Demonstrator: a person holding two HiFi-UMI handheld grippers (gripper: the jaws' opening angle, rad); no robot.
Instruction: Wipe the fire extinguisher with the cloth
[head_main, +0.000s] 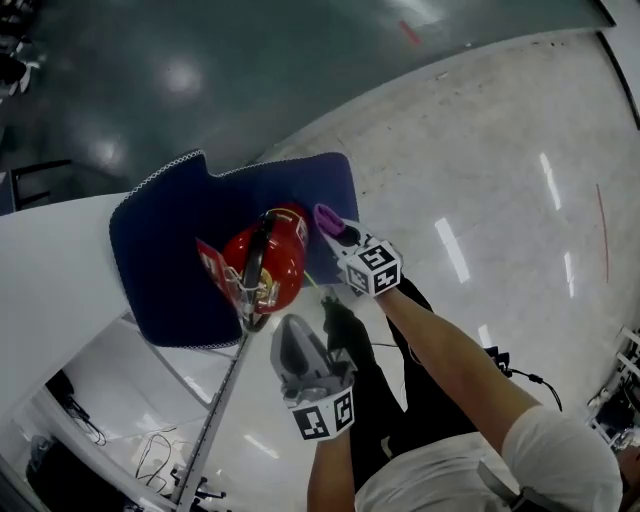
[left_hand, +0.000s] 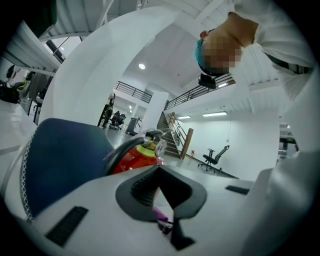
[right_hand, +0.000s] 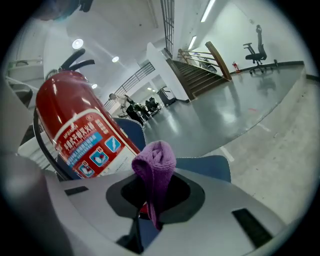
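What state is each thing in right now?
left gripper: shut, holding nothing.
right gripper: shut on the cloth.
cloth: bunched up, close beside the fire extinguisher.
fire extinguisher: standing upright on the blue mat.
blue mat: spread flat on the table.

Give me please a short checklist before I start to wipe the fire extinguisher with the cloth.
1. Grip: ok, the purple cloth is pinched in the right tool.
2. Contact with the fire extinguisher: cannot tell, the cloth is close beside its red body.
3. Support: ok, the extinguisher rests on the blue mat.
4. Steadying: not ok, the left tool is shut, empty and apart from the extinguisher.
5. Path: ok, nothing lies between the cloth and the body.
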